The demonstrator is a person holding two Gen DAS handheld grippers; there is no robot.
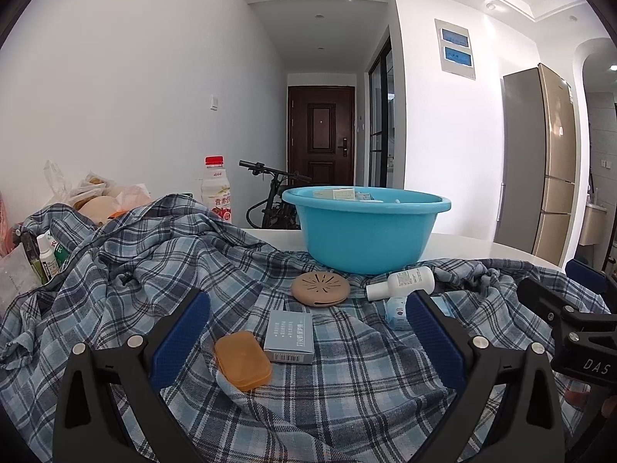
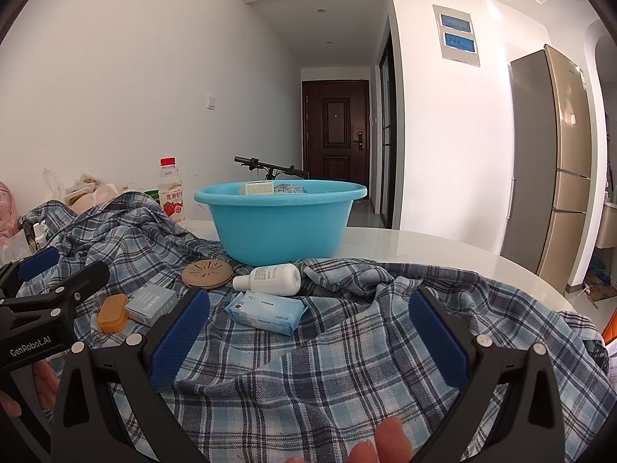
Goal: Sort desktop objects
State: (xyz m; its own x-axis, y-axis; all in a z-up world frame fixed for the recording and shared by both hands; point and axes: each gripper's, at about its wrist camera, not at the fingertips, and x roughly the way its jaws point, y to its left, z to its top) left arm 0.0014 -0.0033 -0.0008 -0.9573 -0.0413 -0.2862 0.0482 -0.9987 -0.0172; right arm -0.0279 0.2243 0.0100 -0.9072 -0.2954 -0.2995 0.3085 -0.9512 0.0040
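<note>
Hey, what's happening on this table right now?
A person is sorting small items off a plaid cloth into a blue basin, which already holds a few boxes. Both the left tool and the right tool are open and empty, hovering over the cloth. Waiting there are an orange soap case, a grey box, a round brown disc, a white bottle and a wipes pack.
</note>
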